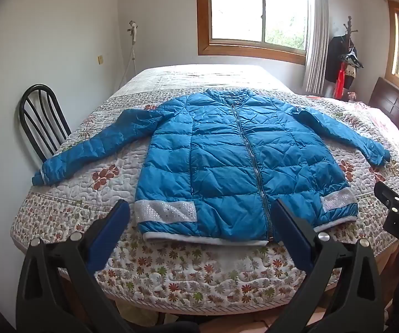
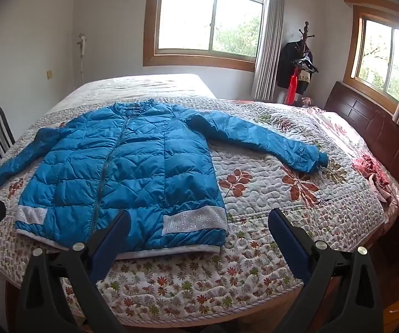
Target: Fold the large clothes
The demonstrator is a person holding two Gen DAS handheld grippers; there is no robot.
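jacket (image 1: 227, 161): shiny quilted cloth, probably nylon | bedspread (image 1: 171, 272): matt stitched cloth

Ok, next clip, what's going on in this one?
A person holds two handheld grippers over a bed covered with a floral quilt. A blue quilted puffer jacket lies face up on it, zipped, with both sleeves spread out to the sides. The left gripper and right gripper are both open, hovering near the jacket's hem and holding nothing. No fold is made yet.
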